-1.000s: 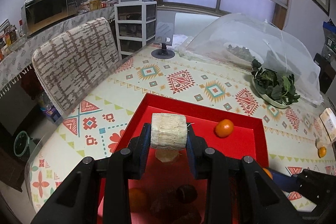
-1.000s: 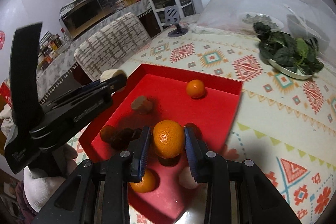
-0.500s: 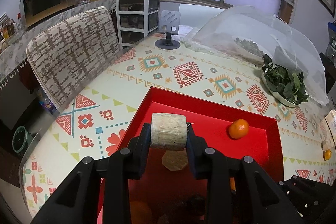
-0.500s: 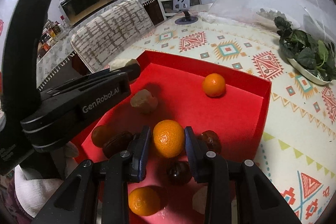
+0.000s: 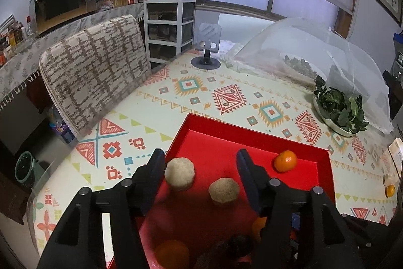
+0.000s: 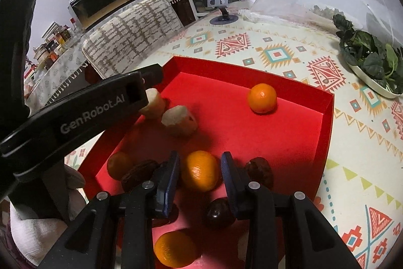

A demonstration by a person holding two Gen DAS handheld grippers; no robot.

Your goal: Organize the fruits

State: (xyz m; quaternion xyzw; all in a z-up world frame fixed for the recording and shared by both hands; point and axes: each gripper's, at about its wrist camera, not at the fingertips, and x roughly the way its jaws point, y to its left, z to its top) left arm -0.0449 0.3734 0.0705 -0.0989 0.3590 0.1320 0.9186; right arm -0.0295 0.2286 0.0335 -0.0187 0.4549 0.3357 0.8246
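With left gripper [image 5: 200, 169] wide over two sugarcane chunks [image 5: 179, 177] in the red tray [image 5: 252, 135], right gripper [image 6: 200, 174] hangs slack around an orange [image 6: 200, 173]; next, lift clear.

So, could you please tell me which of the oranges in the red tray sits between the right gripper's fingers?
The orange in the tray's middle, flanked by the right gripper. Another orange lies alone by the far wall.

Two beige chunks [image 5: 179, 177] and oranges [image 6: 262, 98] lie in the red tray [image 5: 252, 131].
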